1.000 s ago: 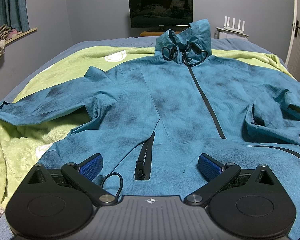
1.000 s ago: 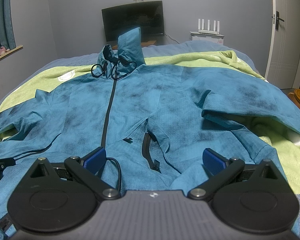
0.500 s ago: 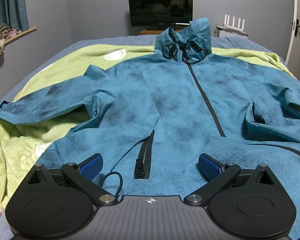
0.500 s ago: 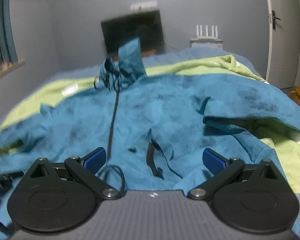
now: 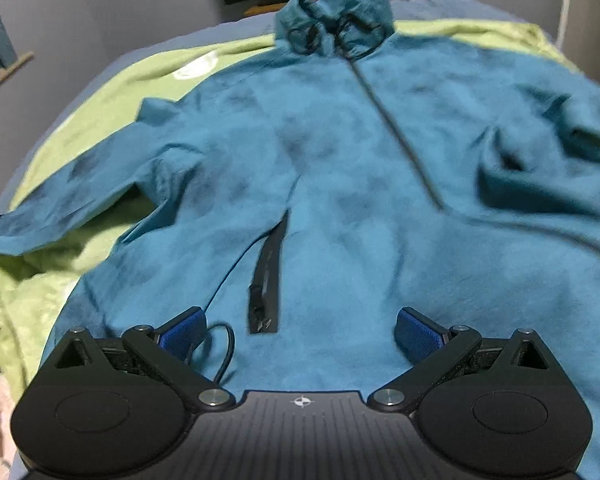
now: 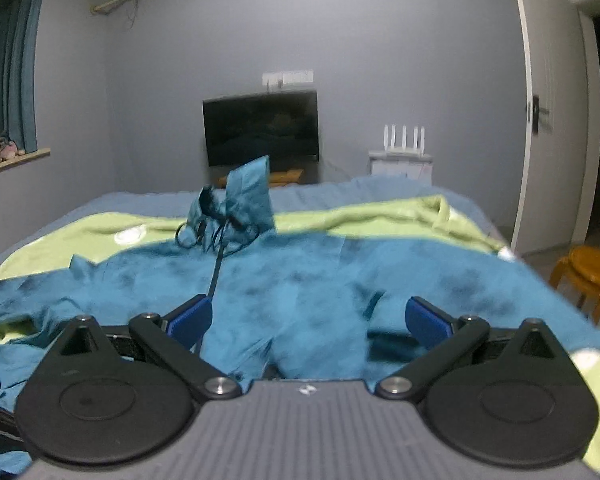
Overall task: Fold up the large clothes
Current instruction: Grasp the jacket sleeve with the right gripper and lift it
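Note:
A large teal jacket (image 5: pixel 340 152) lies front up and spread out on a green blanket (image 5: pixel 100 92), its hood (image 5: pixel 340 8) at the far end and a sleeve (image 5: pixel 60 196) stretched to the left. My left gripper (image 5: pixel 300 334) is open just above the jacket's near hem, beside a black pocket zip (image 5: pixel 270 276). My right gripper (image 6: pixel 308 320) is open and low, with a raised fold of the jacket (image 6: pixel 300 312) between its blue pads without being pinched. The hood (image 6: pixel 240 204) stands up beyond it.
The bed fills both views. A dark screen (image 6: pixel 260 132) hangs on the far wall, with a white router (image 6: pixel 404 140) on a cabinet to its right. A wooden stool (image 6: pixel 588 272) stands by the bed's right side, near a door (image 6: pixel 556 120). A window ledge is at the left.
The right gripper has dropped toward the jacket's hem and tilted up, so cloth now bunches between its fingers. The left gripper has tipped downward over the jacket. Both stayed open.

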`<state>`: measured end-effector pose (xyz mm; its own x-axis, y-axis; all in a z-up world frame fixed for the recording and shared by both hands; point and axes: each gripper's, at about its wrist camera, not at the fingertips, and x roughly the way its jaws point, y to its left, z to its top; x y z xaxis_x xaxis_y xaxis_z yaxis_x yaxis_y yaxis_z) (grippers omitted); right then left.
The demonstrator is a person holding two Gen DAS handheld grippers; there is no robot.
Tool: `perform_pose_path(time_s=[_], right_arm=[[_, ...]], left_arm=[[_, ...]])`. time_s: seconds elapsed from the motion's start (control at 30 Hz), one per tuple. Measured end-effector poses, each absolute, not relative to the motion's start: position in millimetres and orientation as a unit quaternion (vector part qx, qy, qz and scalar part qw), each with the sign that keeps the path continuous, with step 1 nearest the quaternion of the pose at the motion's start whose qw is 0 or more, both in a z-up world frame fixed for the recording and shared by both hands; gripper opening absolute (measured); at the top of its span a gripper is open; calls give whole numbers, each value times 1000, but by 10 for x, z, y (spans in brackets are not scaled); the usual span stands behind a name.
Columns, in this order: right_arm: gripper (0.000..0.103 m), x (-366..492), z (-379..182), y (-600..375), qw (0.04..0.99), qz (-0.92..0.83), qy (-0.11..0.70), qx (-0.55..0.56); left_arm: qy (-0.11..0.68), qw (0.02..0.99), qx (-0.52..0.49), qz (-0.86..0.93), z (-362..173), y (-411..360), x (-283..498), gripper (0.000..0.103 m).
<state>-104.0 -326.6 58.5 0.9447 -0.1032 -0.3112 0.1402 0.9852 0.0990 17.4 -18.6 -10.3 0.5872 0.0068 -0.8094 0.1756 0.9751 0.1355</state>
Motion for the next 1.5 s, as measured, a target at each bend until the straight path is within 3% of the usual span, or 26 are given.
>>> perform_pose_path(time_s=[0.1,0.23,0.37,0.53,0.67,0.73,0.87,1.13,1.3,1.4,1.5], right_arm=[[103,-1082,673,-3675,988,-53,108,92],[103,-897,676,-4471,963,-69,159,207],[103,-747,440,-5146,941,-165,180,232],[103,-662,-91,-5952,887,-269,235,292],[103,-752,-423,-6352,856,-277,229,371],[97,-765,-597,-6475,835,-285,227,412],[74,-656,-958,-6559,796,-304,226,472],[56,-690,-1310,-6763,749,-330,169,549],[22,-758,-1278,-6783,752,-347,109,549],[20,-759,-1192,-6791,766,-362,83,525],[21,-632,-1184,-6874,771,-381,108,498]], left_arm=[[413,905,74,-72,196,-133,205,102],[352,931,57,-80,540,-117,354,103],[308,947,62,-63,531,-124,510,103],[360,930,71,-32,128,-99,699,103],[404,913,30,-37,-77,20,793,102],[408,912,13,-35,-134,81,833,102],[413,910,0,-31,-201,145,864,102],[422,906,7,-35,-277,89,981,102],[414,909,10,-42,-275,59,972,102],[413,910,10,-43,-281,53,973,102],[413,910,9,-48,-285,51,974,102]])
